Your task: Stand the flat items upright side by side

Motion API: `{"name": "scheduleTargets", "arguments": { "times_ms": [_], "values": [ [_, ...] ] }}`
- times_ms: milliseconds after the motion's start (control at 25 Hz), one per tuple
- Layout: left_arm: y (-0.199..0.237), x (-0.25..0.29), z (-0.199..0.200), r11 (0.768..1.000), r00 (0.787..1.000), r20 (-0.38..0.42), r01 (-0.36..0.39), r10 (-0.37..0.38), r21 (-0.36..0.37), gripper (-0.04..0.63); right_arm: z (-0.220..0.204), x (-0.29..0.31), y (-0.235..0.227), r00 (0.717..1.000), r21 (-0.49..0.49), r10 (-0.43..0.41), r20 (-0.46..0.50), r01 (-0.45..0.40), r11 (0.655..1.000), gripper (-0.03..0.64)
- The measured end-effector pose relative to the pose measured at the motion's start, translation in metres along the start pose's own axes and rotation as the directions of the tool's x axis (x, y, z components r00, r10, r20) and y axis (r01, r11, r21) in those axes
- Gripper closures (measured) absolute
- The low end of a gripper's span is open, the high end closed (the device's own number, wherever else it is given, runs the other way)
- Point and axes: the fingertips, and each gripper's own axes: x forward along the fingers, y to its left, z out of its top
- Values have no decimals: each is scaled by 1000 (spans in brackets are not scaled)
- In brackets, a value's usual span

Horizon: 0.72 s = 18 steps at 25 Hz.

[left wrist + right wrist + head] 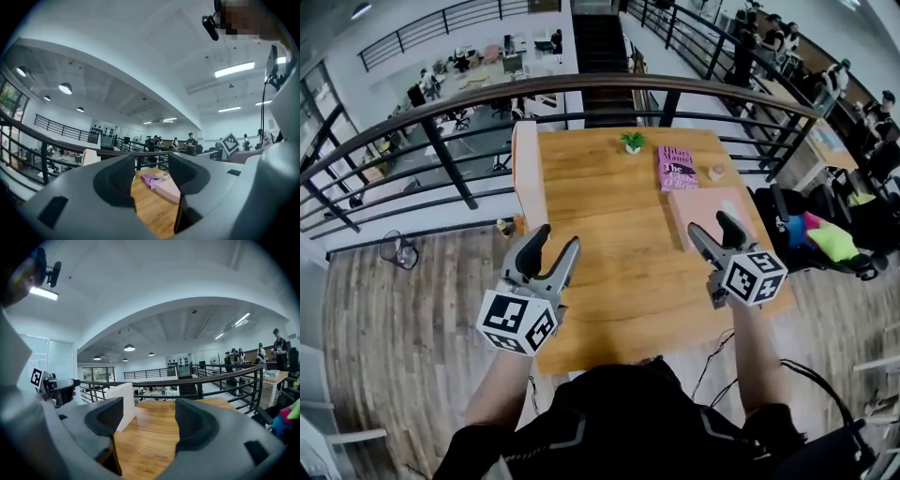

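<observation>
My left gripper hangs over the near part of the wooden table, its dark textured pads parted with only air between them. My right gripper is parted too and just as empty, a square-marked cube at its back. Ahead of the right one a pale pink slab lies flat on the grained boards. Just beyond it a purple paperback also lies flat, with a small pinkish lump beside it. A thick white panel stands on edge along the table's left side, and a tiny potted plant sits at the far edge
</observation>
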Motion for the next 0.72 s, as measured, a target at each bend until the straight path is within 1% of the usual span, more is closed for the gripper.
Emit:
{"name": "scheduleTargets", "arguments": {
  "times_ms": [120,360,440,600,720],
  "values": [
    [-23,27,-1,999,1000,-19,18,-18,29,357,2,-6,-30,1000,6,14,7,-14,1000,267],
    [-70,81,-8,998,998,-63,31,-27,60,357,7,-19,-103,999,-30,50,-6,-51,998,265],
    [-87,99,-17,997,996,-88,29,-23,65,357,2,-24,-130,998,-45,60,-24,-61,997,265],
    [-112,137,-45,1000,990,-144,3,1,30,357,-11,-31,-187,996,-71,66,-62,-71,995,265],
    [-131,166,-67,999,984,-179,9,-1,42,357,-25,-36,-229,994,-71,64,-84,-70,995,265]
  ]
}}
